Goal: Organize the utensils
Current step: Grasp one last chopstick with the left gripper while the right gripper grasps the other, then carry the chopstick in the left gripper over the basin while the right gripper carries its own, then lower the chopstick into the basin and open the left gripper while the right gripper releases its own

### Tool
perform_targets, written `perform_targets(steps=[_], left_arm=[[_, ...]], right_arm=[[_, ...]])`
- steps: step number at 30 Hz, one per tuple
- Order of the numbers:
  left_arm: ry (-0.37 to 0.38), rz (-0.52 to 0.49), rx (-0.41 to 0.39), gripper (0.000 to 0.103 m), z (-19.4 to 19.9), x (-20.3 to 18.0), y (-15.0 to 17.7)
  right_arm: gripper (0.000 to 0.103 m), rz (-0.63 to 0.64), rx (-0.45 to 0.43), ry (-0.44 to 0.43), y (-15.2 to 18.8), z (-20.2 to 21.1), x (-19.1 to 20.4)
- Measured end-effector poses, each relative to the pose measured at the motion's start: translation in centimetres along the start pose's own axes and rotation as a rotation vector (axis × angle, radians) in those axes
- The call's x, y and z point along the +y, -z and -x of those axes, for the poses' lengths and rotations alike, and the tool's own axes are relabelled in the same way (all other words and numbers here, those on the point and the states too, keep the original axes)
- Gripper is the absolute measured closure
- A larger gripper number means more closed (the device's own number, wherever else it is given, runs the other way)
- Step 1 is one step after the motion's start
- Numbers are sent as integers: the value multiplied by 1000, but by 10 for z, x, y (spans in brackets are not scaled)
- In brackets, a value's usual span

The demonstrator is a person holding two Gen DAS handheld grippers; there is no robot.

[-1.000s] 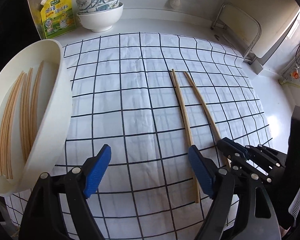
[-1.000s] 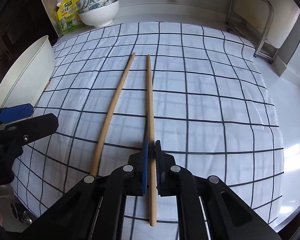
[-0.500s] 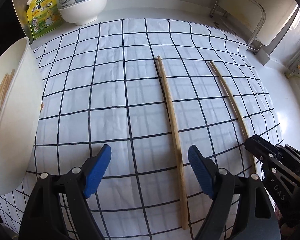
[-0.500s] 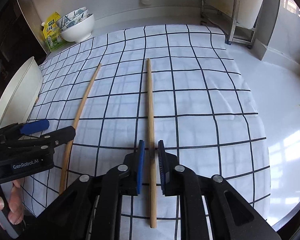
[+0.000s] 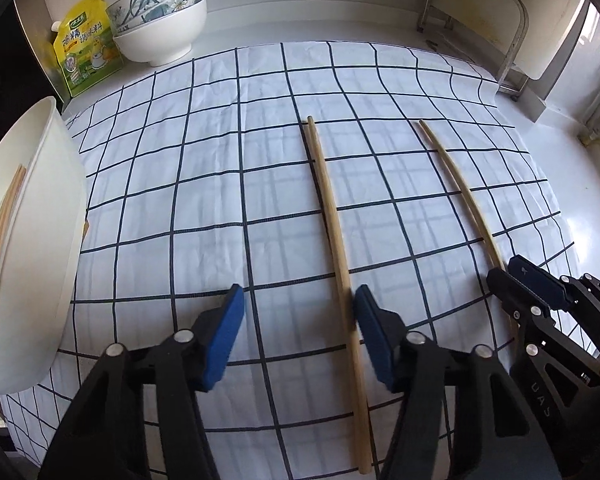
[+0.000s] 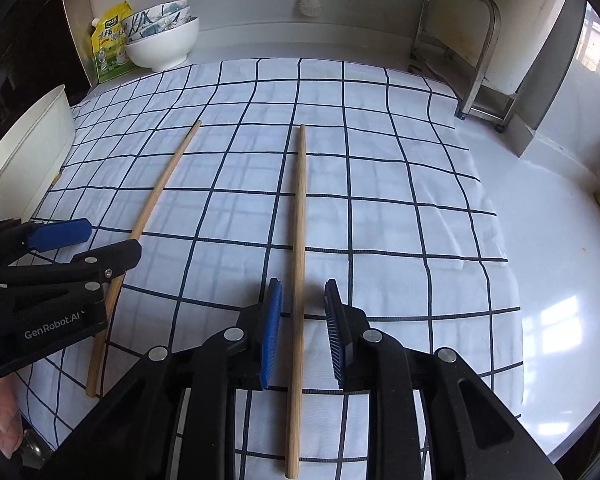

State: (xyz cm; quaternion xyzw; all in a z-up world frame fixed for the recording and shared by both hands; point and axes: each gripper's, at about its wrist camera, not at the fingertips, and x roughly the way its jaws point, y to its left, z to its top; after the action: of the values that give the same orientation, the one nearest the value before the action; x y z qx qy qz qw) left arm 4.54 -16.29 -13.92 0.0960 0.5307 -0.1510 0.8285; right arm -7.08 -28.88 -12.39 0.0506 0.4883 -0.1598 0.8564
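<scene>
Right gripper: black plastic linkage with ribbed blue pads, jaws spread, straddling the right-hand round bamboo chopstick without visibly touching it. The stick lies flat on the white cloth with a dark grid pattern, pointing away toward the back wall.

Left gripper: same black build, smooth blue pads, jaws spread wide. The left-hand bamboo chopstick runs between them, close against the right-side pad; whether it touches cannot be told. Seen from the right wrist view, this gripper hangs low over that stick, and bare fingers of the holding hand show at the lower left edge.

The two chopsticks lie roughly side by side, apart from each other, both slender, pale tan, faintly grained; the cloth beneath them is slightly creased.

Left of the cloth, a white smooth-walled oval tub holds several more bamboo chopsticks lying lengthwise inside it.

At the far left corner stand stacked ceramic bowls, a plain white one under blue-patterned ones, touching a yellow-green printed pouch propped upright.

At the far right, a bent metal tube frame stands on the glossy white countertop, beyond the cloth's edge. Both grippers point forward along the sticks, tilted downward.
</scene>
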Motion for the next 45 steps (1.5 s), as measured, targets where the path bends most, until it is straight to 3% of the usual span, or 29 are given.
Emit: perform_targets(steps=[1,3,4,11,20,26,33,38,45], left_arm=[[7,-9,-2,66,1,-3,-1],[28,-31,-1,94,2,-8,-2],[38,-40,3,96,1,-10,-2],[110,-1,40,96,4,1,-6],[136,28,-51,96,59,42,-20],[77,89,-109,96,98,111,-24],[-24,176,-134,96,123,213,-14],[-76,225,-128,96,121,279,-6],[-90,242,-72,96,91,326,-1]], right_arm=[[84,1,0,-4,0,0,0],[96,8,3,-4,-1,0,1],[96,6,6,-5,-1,0,1],[97,-80,31,-72,-4,7,-7],[97,-88,-28,-140,-35,45,23],[97,-18,-90,-223,-74,63,89],[97,89,-103,-330,-111,63,191],[97,148,-87,-371,-132,53,258],[97,167,2,-368,-138,22,317]])
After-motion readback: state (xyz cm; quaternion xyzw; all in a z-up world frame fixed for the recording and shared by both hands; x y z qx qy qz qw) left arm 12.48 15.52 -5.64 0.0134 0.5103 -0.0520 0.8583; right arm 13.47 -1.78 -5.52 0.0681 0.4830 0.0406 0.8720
